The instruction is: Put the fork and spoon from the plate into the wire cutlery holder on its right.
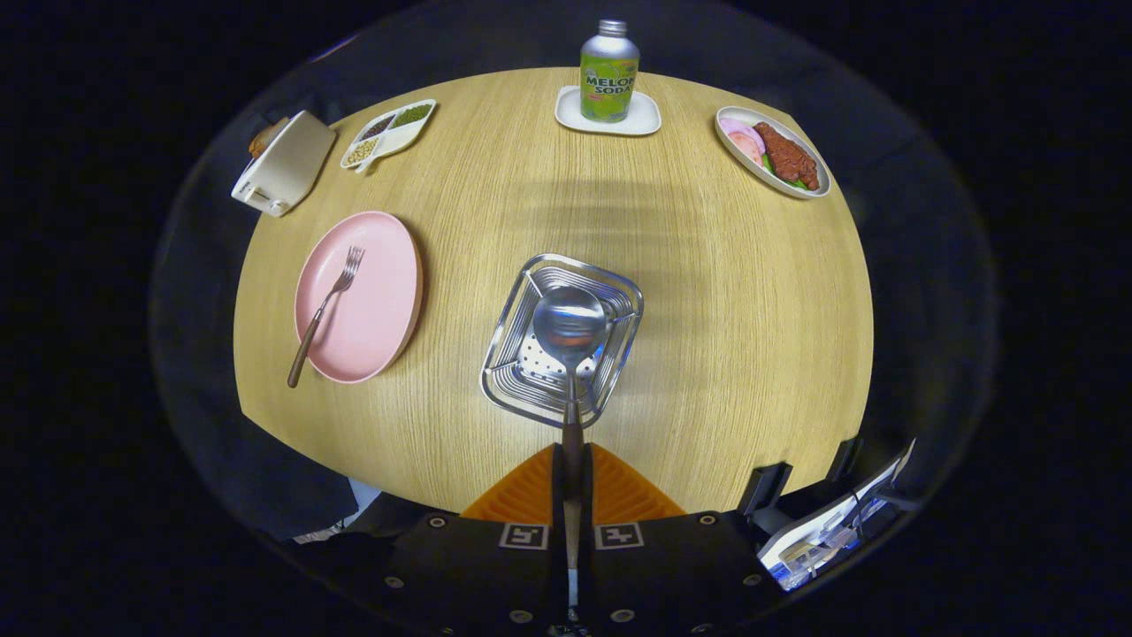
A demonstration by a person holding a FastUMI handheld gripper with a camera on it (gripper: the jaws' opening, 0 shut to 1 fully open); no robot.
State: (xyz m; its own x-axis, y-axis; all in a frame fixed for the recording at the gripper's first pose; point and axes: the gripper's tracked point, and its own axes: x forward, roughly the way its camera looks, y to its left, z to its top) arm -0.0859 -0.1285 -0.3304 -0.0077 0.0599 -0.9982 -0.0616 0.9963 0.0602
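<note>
My gripper (572, 460) is shut on the spoon's brown handle. The spoon (569, 326) points forward, its shiny bowl hanging over the open top of the wire cutlery holder (511, 367), which I look down into from above. The holder stands on the round wooden table just ahead of my fingers. To its left lies the pink plate (376, 301) with the fork (324, 305) on it. The fork's tines point away from me and its brown handle sticks out over the plate's near rim.
Beyond the holder a green soda bottle (608, 75) stands on a white coaster. A dish of meat and vegetables (771, 150) sits far right. A divided dish of beans (389, 131) and a white toaster (285, 164) sit far left. Equipment with cables (831, 522) lies beside the table's near right edge.
</note>
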